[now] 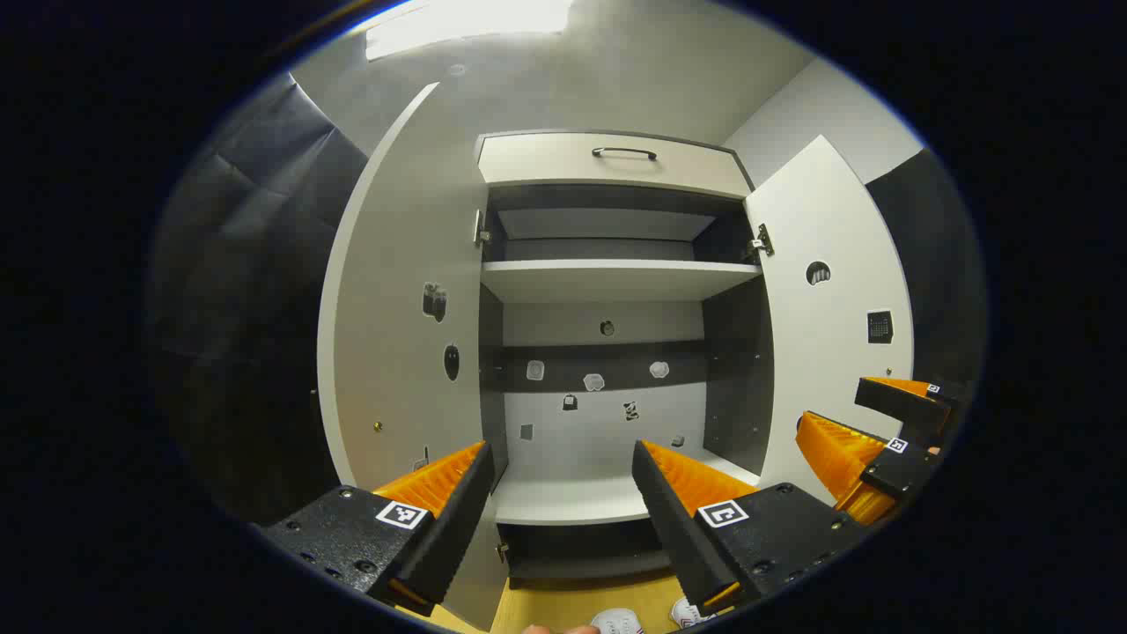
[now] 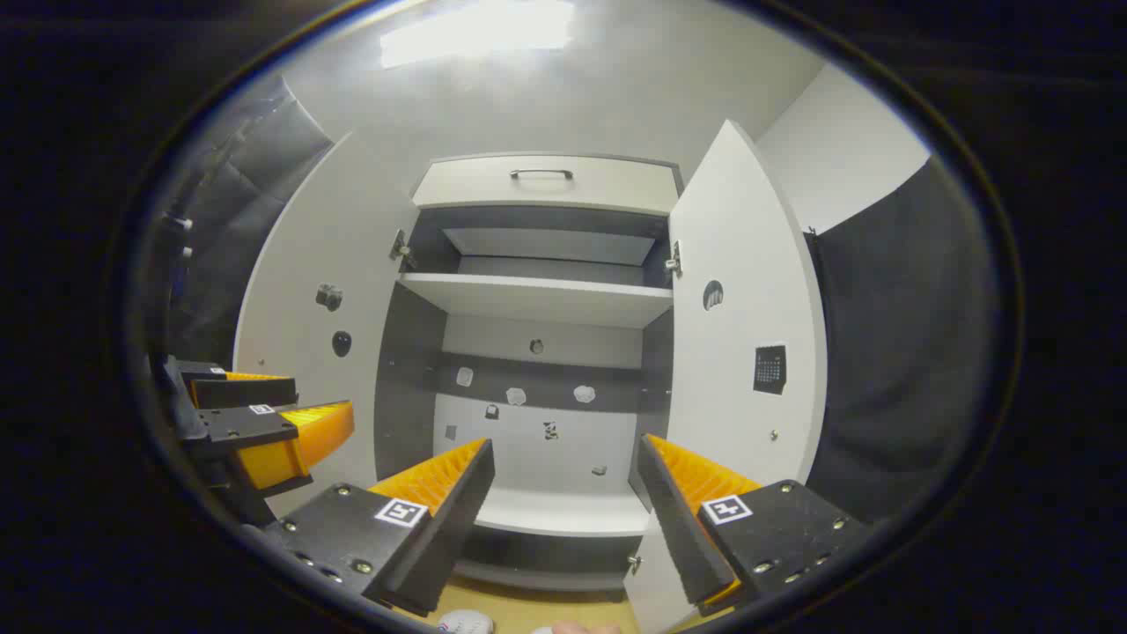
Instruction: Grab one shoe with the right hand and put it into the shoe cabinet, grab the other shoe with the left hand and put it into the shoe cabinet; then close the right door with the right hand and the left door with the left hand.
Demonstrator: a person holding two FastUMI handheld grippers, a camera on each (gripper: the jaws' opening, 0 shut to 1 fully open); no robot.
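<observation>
The white shoe cabinet [image 1: 616, 280] stands open in front of me, its left door [image 1: 396, 291] and right door [image 1: 828, 352] swung wide. Its lower shelf [image 1: 572, 506] holds no shoes. Two white shoes [image 1: 616, 622] [image 1: 687, 612] peek in at the bottom edge on the wooden floor, below my fingers. My left gripper [image 1: 561, 449] is open and holds nothing, level with the lower compartment. In the right gripper view my right gripper [image 2: 568, 442] is also open with nothing in it, facing the same shelf [image 2: 563, 511]; one white shoe [image 2: 467, 622] lies below it.
A drawer with a dark handle [image 1: 623, 152] tops the cabinet, and small stickers dot its back wall and doors. The right gripper [image 1: 832, 407] hangs by the right door, the left gripper [image 2: 324, 396] by the left door [image 2: 317, 264]. Dark cloth flanks both sides.
</observation>
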